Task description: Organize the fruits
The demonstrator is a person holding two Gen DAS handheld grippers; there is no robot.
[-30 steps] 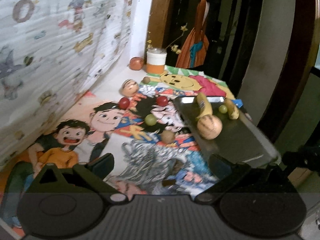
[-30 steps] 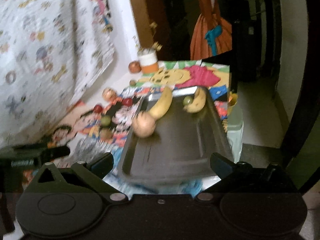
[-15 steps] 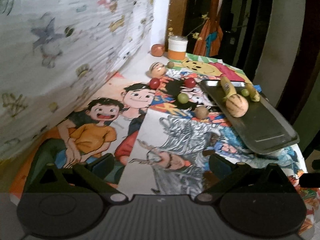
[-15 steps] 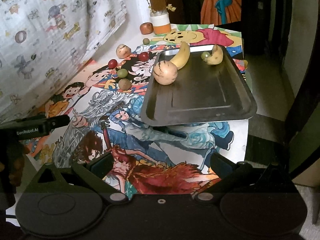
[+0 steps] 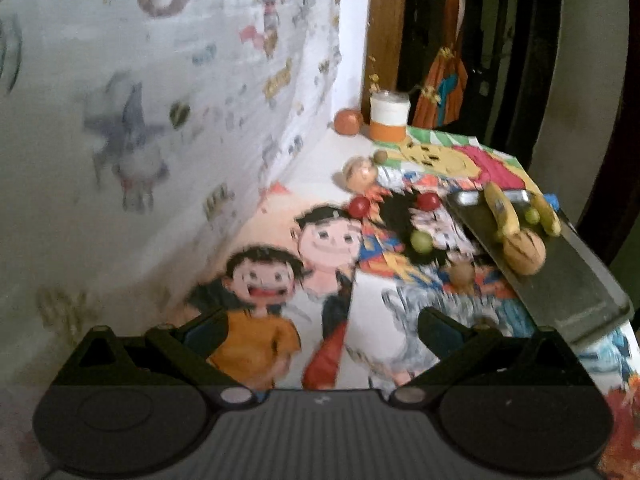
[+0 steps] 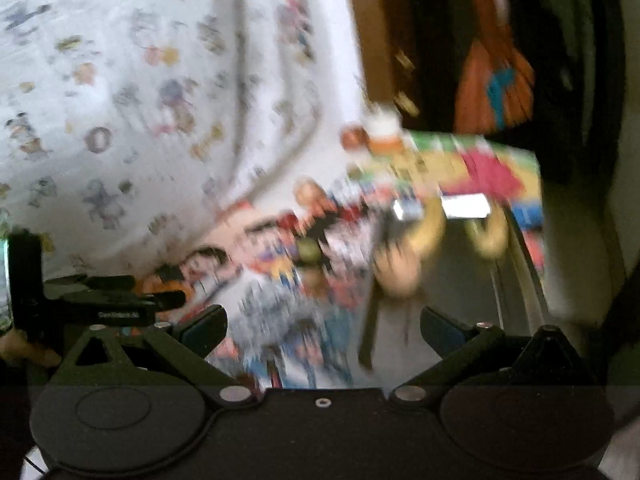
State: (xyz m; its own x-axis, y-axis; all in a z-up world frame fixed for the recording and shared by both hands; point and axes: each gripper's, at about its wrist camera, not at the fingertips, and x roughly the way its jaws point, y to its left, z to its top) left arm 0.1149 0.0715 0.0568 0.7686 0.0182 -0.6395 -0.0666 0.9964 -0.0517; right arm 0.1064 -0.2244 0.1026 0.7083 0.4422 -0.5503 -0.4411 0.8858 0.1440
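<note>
A dark metal tray [image 5: 572, 280] lies on the right side of the cartoon-print table. On it sit two bananas [image 5: 502, 210], a small green fruit [image 5: 531, 214] and a tan striped round fruit [image 5: 524, 254]. Loose on the cloth to its left are two red fruits [image 5: 359, 205], a green one [image 5: 421, 241], a brown one [image 5: 462, 273] and a pale striped one [image 5: 360, 174]. An orange fruit [image 5: 348, 121] rests at the back. My left gripper [image 5: 320, 330] is open and empty, well short of the fruits. My right gripper [image 6: 322, 330] is open and empty too; its view is blurred.
A white and orange jar [image 5: 389, 116] holding dried stems stands at the far end by the wall. A cartoon-print sheet [image 5: 160, 120] hangs along the left side. The table's right edge drops to the floor beside the tray. In the right wrist view, the left gripper's body [image 6: 100, 304] shows at far left.
Both grippers have swung and moved; the right view has dropped lower and closer to the tray, now motion-blurred. The left view has turned toward the wall sheet. Both jaws stay open and no fruit has moved.
</note>
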